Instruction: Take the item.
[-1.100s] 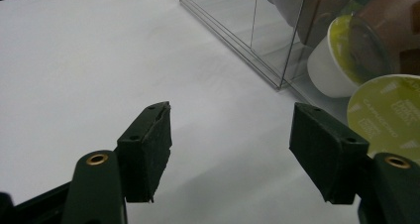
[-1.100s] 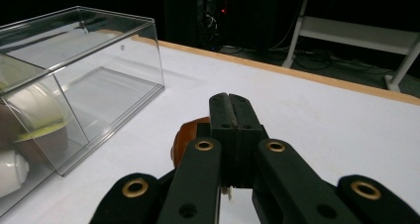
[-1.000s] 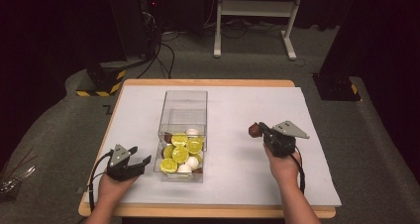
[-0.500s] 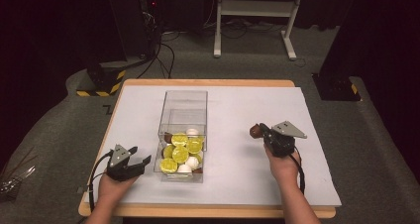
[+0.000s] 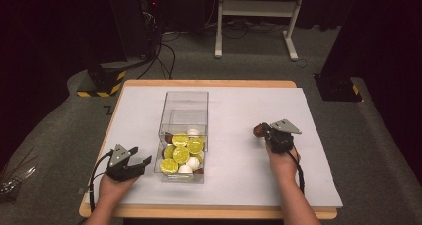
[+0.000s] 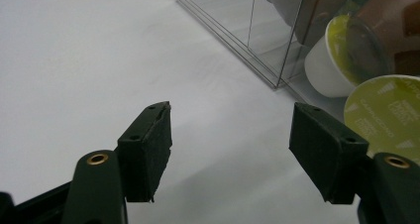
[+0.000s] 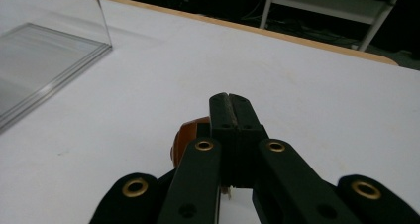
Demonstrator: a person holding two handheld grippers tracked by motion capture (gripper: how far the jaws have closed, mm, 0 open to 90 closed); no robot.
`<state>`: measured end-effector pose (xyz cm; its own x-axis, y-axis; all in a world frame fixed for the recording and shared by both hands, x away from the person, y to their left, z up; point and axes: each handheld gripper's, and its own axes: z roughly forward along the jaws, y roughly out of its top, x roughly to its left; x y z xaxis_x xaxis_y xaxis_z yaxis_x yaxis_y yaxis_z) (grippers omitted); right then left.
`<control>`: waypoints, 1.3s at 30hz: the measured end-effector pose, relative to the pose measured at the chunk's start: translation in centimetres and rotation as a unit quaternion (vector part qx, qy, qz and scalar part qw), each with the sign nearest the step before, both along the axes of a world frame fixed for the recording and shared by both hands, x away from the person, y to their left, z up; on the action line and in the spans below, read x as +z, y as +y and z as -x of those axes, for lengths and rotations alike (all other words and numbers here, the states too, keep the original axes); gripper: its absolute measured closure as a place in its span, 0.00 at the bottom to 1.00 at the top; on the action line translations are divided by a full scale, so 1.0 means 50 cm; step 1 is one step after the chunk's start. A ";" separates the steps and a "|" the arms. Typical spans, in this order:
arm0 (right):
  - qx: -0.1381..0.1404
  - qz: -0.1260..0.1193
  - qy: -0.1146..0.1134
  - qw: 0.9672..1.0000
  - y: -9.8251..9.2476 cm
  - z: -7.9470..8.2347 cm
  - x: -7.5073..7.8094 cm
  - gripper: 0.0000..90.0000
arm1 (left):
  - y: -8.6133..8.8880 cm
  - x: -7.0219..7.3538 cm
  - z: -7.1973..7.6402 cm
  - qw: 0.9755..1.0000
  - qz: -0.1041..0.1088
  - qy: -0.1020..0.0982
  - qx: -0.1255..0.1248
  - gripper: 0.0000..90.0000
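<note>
A clear plastic box (image 5: 185,105) stands mid-table, its near end piled with lime-green-lidded, white and brown coffee capsules (image 5: 181,154). My left gripper (image 5: 139,158) rests open just left of the box's near end. In the left gripper view the box wall (image 6: 277,35) and green-lidded capsules (image 6: 386,110) lie ahead to the right, with nothing between the fingers. My right gripper (image 5: 264,131) is at the right of the table, shut on the rim of a brown capsule (image 5: 258,131). That brown capsule (image 7: 187,137) hangs under the closed jaws.
The white table cover (image 5: 239,110) lies bare between the box and my right gripper, with the wooden table edge (image 5: 209,83) at the far side. On the floor beyond are cables, a black stand with yellow stripes (image 5: 102,80) and a white frame (image 5: 259,11).
</note>
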<state>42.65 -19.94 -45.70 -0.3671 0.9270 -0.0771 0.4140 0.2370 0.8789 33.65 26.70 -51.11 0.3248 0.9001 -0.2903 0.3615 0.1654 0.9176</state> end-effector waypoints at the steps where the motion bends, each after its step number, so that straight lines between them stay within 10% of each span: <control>1: -0.001 0.000 0.002 1.000 -0.001 -0.005 -0.001 1.00 | 0.001 0.000 0.000 1.000 -0.001 -0.001 0.001 0.37; 18: -0.009 -0.019 0.022 1.000 0.003 -0.018 -0.020 0.92 | 0.001 0.001 0.001 1.000 0.000 -0.002 0.000 0.37; 39: 0.058 -0.046 -0.002 0.997 0.054 0.098 0.025 0.77 | 0.010 0.043 0.037 0.998 0.052 -0.030 -0.017 0.38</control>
